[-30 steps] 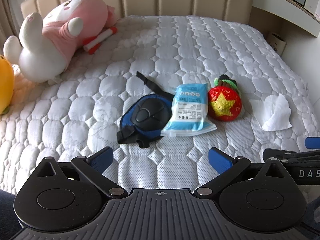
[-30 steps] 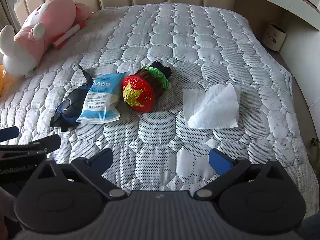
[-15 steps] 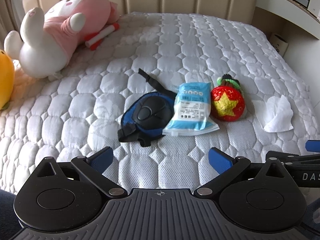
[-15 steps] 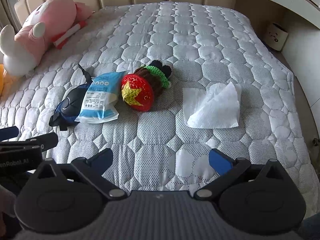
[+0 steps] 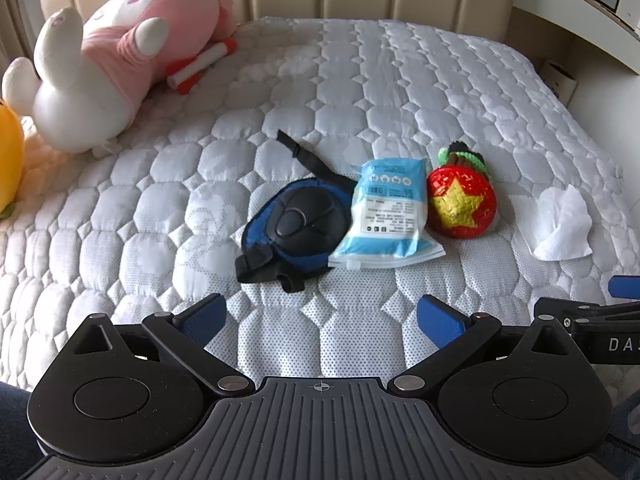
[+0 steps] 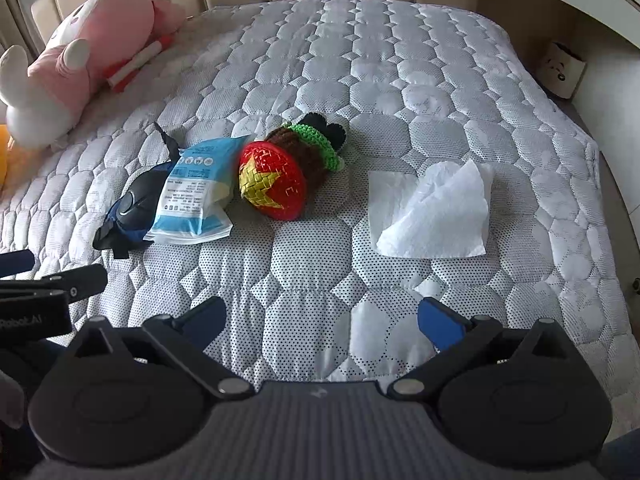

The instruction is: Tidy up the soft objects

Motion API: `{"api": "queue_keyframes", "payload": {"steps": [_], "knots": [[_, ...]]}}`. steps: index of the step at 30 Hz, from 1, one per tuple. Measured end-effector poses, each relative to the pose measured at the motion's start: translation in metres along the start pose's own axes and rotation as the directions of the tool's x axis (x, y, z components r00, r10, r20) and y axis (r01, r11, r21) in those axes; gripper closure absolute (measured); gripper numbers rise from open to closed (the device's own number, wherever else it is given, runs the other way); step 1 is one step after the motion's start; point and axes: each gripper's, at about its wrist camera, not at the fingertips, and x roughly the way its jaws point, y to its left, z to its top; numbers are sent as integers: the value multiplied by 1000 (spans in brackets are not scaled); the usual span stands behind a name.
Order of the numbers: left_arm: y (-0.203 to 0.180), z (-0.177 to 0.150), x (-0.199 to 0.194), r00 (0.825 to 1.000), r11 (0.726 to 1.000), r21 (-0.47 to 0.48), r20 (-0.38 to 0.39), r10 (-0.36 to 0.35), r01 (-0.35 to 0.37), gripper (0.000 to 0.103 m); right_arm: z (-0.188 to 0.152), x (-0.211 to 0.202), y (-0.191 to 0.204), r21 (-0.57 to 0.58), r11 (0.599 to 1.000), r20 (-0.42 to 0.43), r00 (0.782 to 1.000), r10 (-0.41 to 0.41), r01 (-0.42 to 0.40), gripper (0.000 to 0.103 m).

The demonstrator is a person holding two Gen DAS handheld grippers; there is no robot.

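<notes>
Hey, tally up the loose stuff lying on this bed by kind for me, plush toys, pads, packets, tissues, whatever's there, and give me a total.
Plush toys: 2, the pink and white bunny and a yellow one cut off at the edge
Crocheted doll with red star hat: 1
Blue and black protective pad: 1
Light blue sealed packet: 1
White tissue: 1
Red and white stick by the bunny: 1
Total: 7

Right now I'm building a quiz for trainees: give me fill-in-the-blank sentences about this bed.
1. The blue packet overlaps the edge of the ____ on its left.
2. The star on the red toy is ____.
3. The white tissue lies ____ from the toy.
4. Both grippers, left and right, are ____.

Missing: knee pad; yellow; apart; open
</notes>
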Motion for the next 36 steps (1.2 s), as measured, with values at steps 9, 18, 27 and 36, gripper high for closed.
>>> {"api": "queue_keyframes", "payload": {"steps": [9, 18, 27, 36], "knots": [[4, 3, 4, 996, 996, -19, 19, -83, 84, 0, 6, 11, -3, -21, 1000, -16, 1000, 9, -9, 0], [-14, 26, 20, 995, 993, 61, 7, -100, 99, 0, 25, 44, -3, -142, 989, -168, 986, 20, -44, 0], [-21, 47, 51, 992, 988, 100, -46, -116, 120, 0, 51, 91, -19, -234, 971, -312, 950, -28, -48, 0], [-14, 52, 96, 979, 982, 72, -119, -168, 177, 0, 83, 121, -83, -336, 937, -246, 952, -182, 93, 0]]}}
